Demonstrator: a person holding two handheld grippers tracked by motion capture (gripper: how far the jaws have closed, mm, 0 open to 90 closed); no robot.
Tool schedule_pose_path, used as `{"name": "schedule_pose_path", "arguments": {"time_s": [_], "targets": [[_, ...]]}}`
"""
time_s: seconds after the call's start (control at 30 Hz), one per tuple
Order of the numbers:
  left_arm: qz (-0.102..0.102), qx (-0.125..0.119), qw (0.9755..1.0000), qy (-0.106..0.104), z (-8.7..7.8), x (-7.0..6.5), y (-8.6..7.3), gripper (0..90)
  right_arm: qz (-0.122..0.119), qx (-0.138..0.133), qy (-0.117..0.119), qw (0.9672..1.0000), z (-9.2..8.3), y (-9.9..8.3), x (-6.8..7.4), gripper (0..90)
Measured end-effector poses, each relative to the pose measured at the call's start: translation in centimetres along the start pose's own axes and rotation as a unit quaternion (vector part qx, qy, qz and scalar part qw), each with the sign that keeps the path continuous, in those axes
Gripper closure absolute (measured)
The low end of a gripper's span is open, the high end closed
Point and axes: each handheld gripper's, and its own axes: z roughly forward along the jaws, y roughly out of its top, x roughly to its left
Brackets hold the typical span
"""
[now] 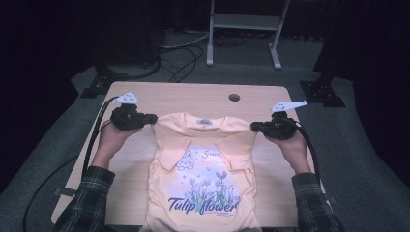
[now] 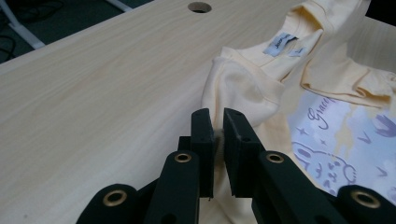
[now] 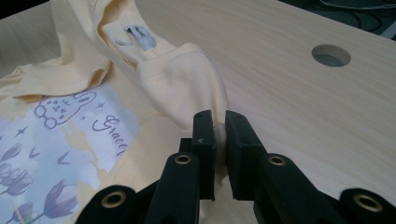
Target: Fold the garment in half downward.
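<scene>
So nearest the camera you've got two forearms in dark plaid flannel sleeves (image 1: 87, 200) coming in from the bottom edge, one on each side of a pale yellow cotton T-shirt (image 1: 203, 159) that lies face up on the light wood-grain desk (image 1: 193, 96). The shirt has a blue-and-purple tulip print with "Tulip flower" written across the lower front and a little bunny drawing above it, and both short sleeves are folded in over the chest. Moving up, the left claw (image 1: 153, 117) has its black jaws pinched tight on the fabric at the shirt's left shoulder corner, and the right claw (image 1: 253, 126) is clamped just the same on the right shoulder corner, cloth bunched up between the pads in both gripper views. The collar with its small white neck label (image 1: 204, 121) sits between the two claws. Past that is bare desk with a round cable hole (image 1: 234, 97), then a grey metal stand (image 1: 244, 29) on the floor beyond.
</scene>
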Motion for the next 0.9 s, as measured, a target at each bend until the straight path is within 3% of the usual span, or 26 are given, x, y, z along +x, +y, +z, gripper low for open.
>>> {"name": "schedule_pose_path", "arguments": {"time_s": [0.27, 0.6, 0.73, 0.9], "targets": [[0.002, 0.010, 0.9999, -0.005, -1.2, -2.3, -1.8, 83.3, -0.010, 0.001, 0.004, 0.9999, -0.8, -2.0, 2.1, 83.0], [-0.029, 0.015, 0.9991, -0.025, -1.8, -4.6, -5.0, 83.3, 0.000, 0.019, 0.016, 0.9997, -1.4, -4.7, 3.2, 83.0], [-0.027, 0.033, 0.9986, -0.030, -1.9, -6.0, -6.2, 83.2, 0.000, 0.026, 0.017, 0.9995, -1.8, -5.6, 4.0, 83.0], [-0.029, 0.054, 0.9975, -0.034, -1.6, -6.6, -7.3, 83.2, 0.001, 0.043, 0.019, 0.9989, -1.7, -7.1, 4.5, 83.0]]}}
